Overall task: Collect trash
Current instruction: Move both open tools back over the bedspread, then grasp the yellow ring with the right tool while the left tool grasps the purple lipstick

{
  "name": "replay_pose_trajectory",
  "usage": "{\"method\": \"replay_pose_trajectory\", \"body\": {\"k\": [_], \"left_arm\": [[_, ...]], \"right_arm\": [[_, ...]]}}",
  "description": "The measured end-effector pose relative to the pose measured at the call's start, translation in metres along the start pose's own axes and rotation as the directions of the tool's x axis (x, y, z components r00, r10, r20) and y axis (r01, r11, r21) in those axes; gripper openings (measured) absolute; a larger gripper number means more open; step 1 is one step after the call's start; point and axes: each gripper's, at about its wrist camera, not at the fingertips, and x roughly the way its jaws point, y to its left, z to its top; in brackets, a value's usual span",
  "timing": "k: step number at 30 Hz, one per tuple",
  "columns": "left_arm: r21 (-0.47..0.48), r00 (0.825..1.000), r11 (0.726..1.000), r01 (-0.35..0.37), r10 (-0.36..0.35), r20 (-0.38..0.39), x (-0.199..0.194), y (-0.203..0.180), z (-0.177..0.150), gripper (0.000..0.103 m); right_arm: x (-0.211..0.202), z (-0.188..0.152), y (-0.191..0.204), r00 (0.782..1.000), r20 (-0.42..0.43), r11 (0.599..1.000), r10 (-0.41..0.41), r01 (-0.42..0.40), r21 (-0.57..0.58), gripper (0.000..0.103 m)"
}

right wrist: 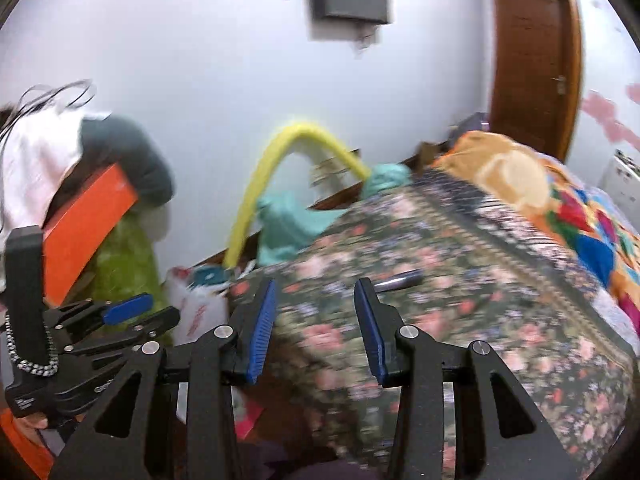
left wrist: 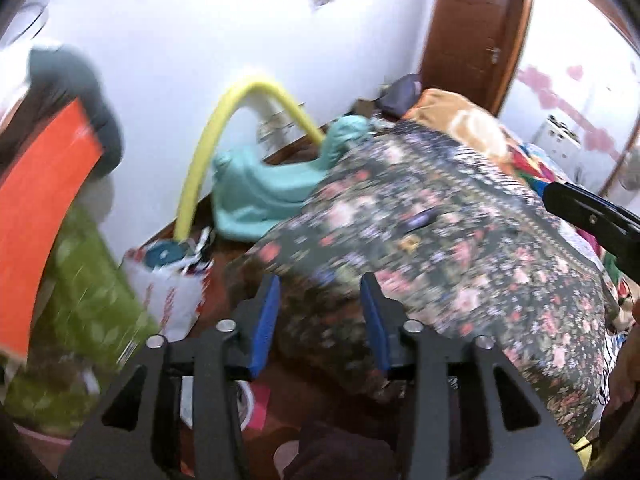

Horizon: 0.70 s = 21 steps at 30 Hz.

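1. Right gripper [right wrist: 316, 320]: blue pads wide apart, holding nothing.
2. Small dark wrapper [right wrist: 398, 281] lies on floral quilt [right wrist: 460, 320], just ahead-right, long axis crosswise.
3. Left gripper [left wrist: 320, 320]: likewise wide, farther off.

Hovering side by side: left gripper [left wrist: 320, 312] and right gripper [right wrist: 316, 320], both gaping wide, nothing between the blue pads.

A small dark wrapper-like scrap [right wrist: 398, 280] lies flat on the floral bedspread [right wrist: 480, 300].
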Motion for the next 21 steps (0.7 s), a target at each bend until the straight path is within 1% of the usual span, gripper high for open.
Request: {"method": "replay_pose_trajectory", "body": {"k": [1,4,7,8,9,10,11,12,14,16,18,20,21], "left_arm": [[0.016,1.000,1.000,0.009,-0.010,0.004,0.003,-0.008,0.005,0.047],[0.064,0.999,0.997,0.035,-0.036,0.014,0.014,-0.032,0.020,0.050],[0.090,0.998,0.994,0.059,-0.060,0.003,0.031,-0.051,0.032,0.058],[0.097,0.998,0.993,0.070,-0.070,-0.002,0.039,-0.057,0.036,0.058],[0.102,0.997,0.992,0.076,-0.076,-0.005,0.045,-0.060,0.038,0.059],[0.108,0.997,0.991,0.081,-0.080,-0.012,0.053,-0.066,0.042,0.059],[0.116,0.996,0.990,0.086,-0.084,-0.021,0.063,-0.071,0.045,0.059],[0.121,0.996,0.988,0.092,-0.089,-0.029,0.072,-0.073,0.048,0.060],[0.122,0.994,0.987,0.108,-0.103,-0.045,0.088,-0.078,0.051,0.062],[0.118,0.992,0.986,0.120,-0.114,-0.059,0.103,-0.079,0.054,0.062],[0.117,0.991,0.985,0.124,-0.116,-0.073,0.120,-0.080,0.056,0.062],[0.118,0.991,0.985,0.122,-0.114,-0.077,0.132,-0.080,0.057,0.062],[0.117,0.990,0.985,0.123,-0.115,-0.078,0.139,-0.079,0.057,0.062]], "right_arm": [[-0.002,0.003,-0.012,1.000,0.007,1.000,-0.023,0.023,0.014,0.037],[-0.003,0.006,-0.040,0.996,0.010,0.995,-0.089,0.088,0.044,0.037],[0.003,0.005,-0.065,0.991,-0.011,0.990,-0.132,0.133,0.052,0.037],[0.008,0.005,-0.074,0.988,-0.022,0.987,-0.150,0.151,0.061,0.044],[0.009,0.004,-0.082,0.987,-0.027,0.985,-0.157,0.158,0.071,0.057],[0.013,0.003,-0.090,0.986,-0.033,0.983,-0.161,0.164,0.085,0.065],[0.017,0.001,-0.099,0.986,-0.039,0.980,-0.165,0.168,0.102,0.077],[0.022,0.000,-0.107,0.985,-0.042,0.978,-0.166,0.170,0.124,0.080],[0.031,-0.002,-0.117,0.984,-0.058,0.974,-0.170,0.176,0.140,0.081],[0.046,-0.004,-0.123,0.984,-0.083,0.976,-0.156,0.166,0.139,0.081],[0.063,-0.008,-0.127,0.987,-0.094,0.982,-0.133,0.144,0.123,0.081],[0.079,-0.012,-0.128,0.985,-0.102,0.984,-0.137,0.148,0.102,0.081],[0.090,-0.013,-0.127,0.982,-0.121,0.984,-0.144,0.155,0.086,0.081]]}}
